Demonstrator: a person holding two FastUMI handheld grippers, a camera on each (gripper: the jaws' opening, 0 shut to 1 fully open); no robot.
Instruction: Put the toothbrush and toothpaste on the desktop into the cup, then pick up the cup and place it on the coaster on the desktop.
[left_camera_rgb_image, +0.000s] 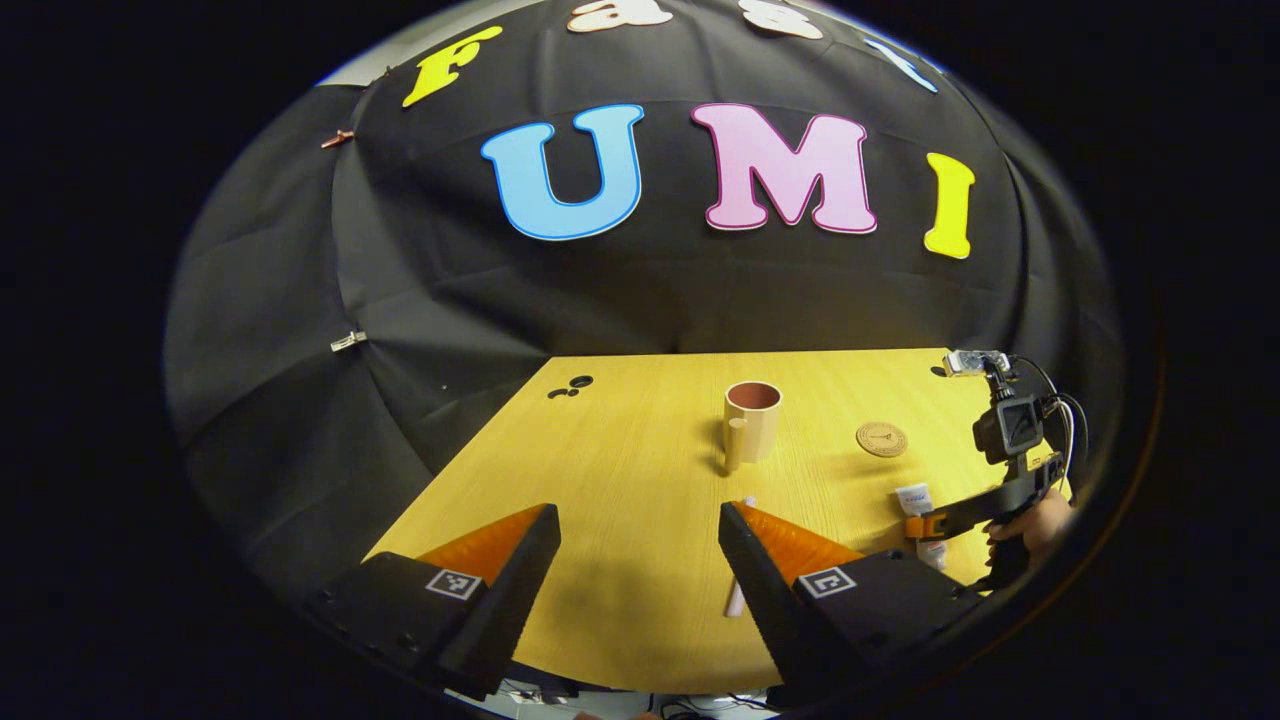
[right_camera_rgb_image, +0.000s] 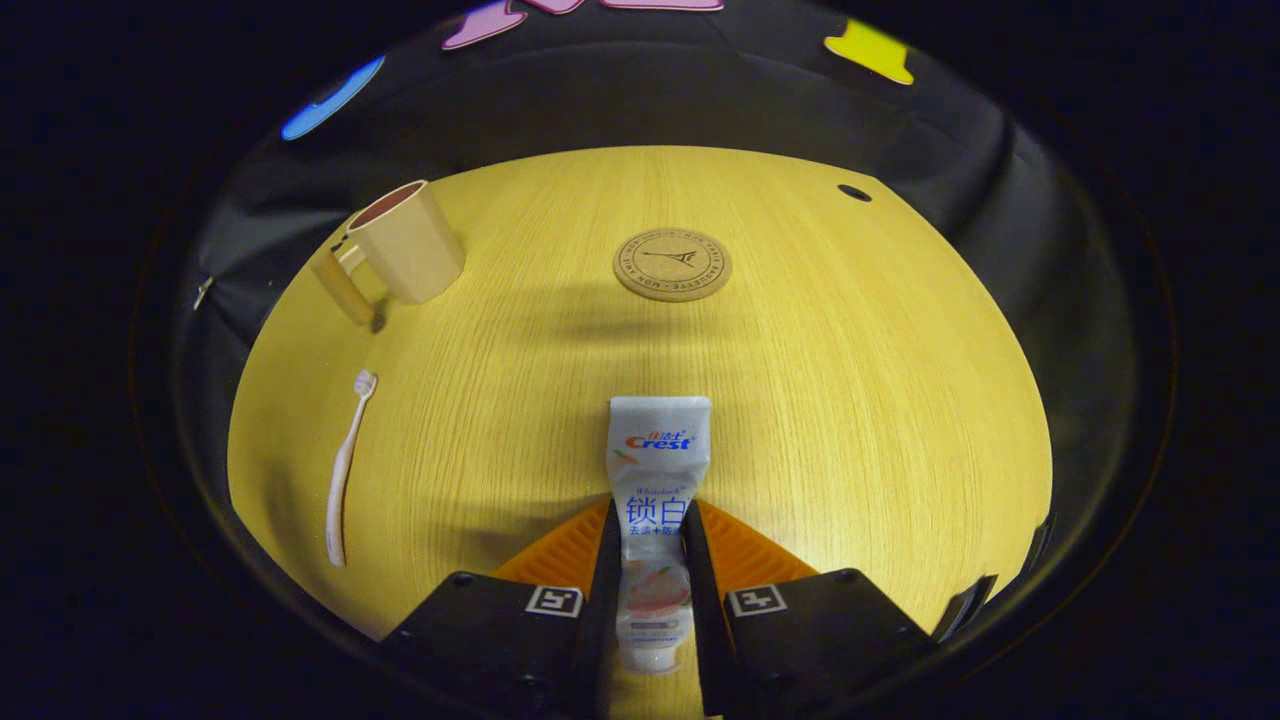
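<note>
In the right gripper view my right gripper (right_camera_rgb_image: 648, 515) is shut on a white toothpaste tube (right_camera_rgb_image: 657, 450). Both fingers press its sides, and its flat end points away toward the round cork coaster (right_camera_rgb_image: 672, 264). The tube is level with the wooden desktop (right_camera_rgb_image: 850, 400); whether it is lifted I cannot tell. A beige cup (right_camera_rgb_image: 405, 245) with a handle stands upright at the far left, and a pale toothbrush (right_camera_rgb_image: 345, 465) lies in front of it. In the left gripper view my left gripper (left_camera_rgb_image: 635, 515) hangs open over the desk, its right finger covering part of the toothbrush (left_camera_rgb_image: 736, 598). The cup (left_camera_rgb_image: 752, 420) stands ahead of it.
In the left gripper view the coaster (left_camera_rgb_image: 881, 439) lies right of the cup. Farther right a hand (left_camera_rgb_image: 1040, 522) holds the right gripper (left_camera_rgb_image: 935, 525) on the toothpaste (left_camera_rgb_image: 914, 497). Small holes (left_camera_rgb_image: 572, 386) mark the desk's far left corner. Black cloth walls the desk.
</note>
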